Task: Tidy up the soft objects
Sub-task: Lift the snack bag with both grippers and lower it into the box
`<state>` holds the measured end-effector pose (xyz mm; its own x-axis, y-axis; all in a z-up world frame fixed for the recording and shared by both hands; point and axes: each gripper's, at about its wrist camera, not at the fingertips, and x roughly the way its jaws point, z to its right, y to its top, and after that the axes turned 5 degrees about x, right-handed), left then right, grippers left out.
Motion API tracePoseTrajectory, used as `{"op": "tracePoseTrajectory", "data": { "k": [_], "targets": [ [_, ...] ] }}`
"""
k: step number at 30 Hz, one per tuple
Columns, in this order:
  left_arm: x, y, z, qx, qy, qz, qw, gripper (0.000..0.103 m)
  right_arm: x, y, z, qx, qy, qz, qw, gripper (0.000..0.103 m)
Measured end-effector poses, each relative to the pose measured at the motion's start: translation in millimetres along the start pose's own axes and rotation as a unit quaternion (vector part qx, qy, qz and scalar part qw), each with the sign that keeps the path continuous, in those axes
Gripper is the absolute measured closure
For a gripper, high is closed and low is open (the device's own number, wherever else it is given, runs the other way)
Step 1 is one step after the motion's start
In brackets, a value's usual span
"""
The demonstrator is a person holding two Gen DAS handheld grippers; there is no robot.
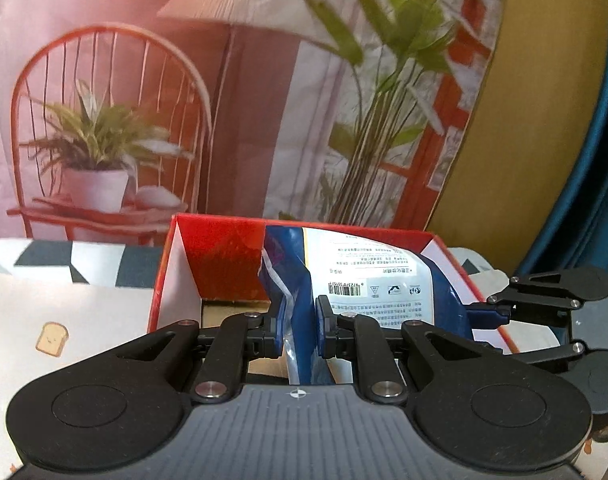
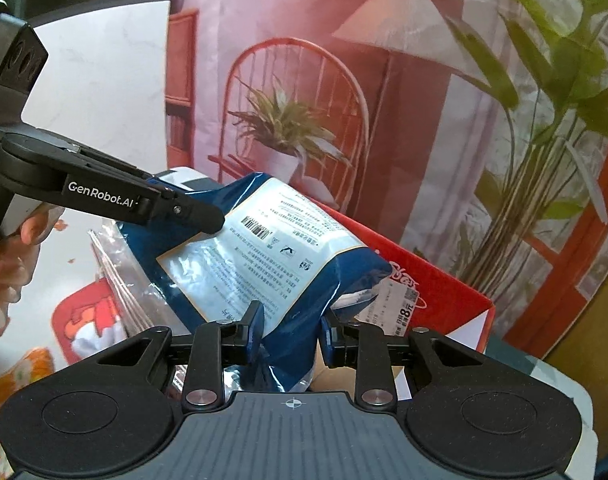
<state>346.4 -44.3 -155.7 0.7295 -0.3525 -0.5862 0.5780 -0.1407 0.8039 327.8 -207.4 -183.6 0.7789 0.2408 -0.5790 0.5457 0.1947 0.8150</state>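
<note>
Blue snack bag (image 1: 384, 292) is held between both tools above and partly inside the red cardboard box (image 1: 224, 256), which sits toward the back edge of the desk (image 1: 84, 312), just in front of a printed backdrop (image 1: 144, 100) showing chair, lamp and plants. Left tool (image 1: 298, 330) is pinching the bag's near seam edge, blue pads pressed onto the foil w/ the material bunched between them. Right tool (image 2: 290, 336) is likewise clamped on a lower corner of the same bag; jaws closed onto crumpled foil. In the left wrist view the right tool comes in from the box's right side, tips at the bag's side edge. Bag is tilted, printed back panel w/ barcode facing up, label text inverted. Judgement: two-point hold is used because the bag is limp and air-filled; one grip would let it fold or swing, whereas two opposed grips keep it spread and allow steering into the box opening. Box interior visible on the left side: white wall, brown floor, no other contents discernible there. On the desk left of the box, per right wrist view: clear plastic packet (image 2: 120, 276) and a red cartoon-print item (image 2: 88, 320), prob. awaiting sorting. Step in hand appears to be lowering the bag into the box; release not yet made. Risk: bag catching on the box rim.
</note>
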Motion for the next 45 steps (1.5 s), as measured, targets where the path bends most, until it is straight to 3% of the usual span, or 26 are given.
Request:
{"op": "tracePoseTrajectory", "data": {
  "k": [26,35,39,45],
  "targets": [
    [36.7,0.6,-11.7,-0.025,0.016,-0.045,0.9985,0.086,52.6,9.8,13.9,0.026,-0.038,-0.04,0.998,0.081],
    [45.7,-0.5,-14.2,-0.03,0.026,-0.05,0.998,0.081,68.2,14.7,9.9,0.035,-0.061,-0.055,0.996,0.082],
    [46.5,-2.7,-9.9,-0.015,0.049,-0.05,0.9974,0.074,76.8,14.3,13.3,0.051,-0.079,-0.079,0.992,0.085],
    [44.1,-4.6,-5.6,-0.005,0.039,-0.044,0.9983,0.074,93.3,14.0,25.1,0.093,-0.093,-0.132,0.982,0.089]
  ]
}}
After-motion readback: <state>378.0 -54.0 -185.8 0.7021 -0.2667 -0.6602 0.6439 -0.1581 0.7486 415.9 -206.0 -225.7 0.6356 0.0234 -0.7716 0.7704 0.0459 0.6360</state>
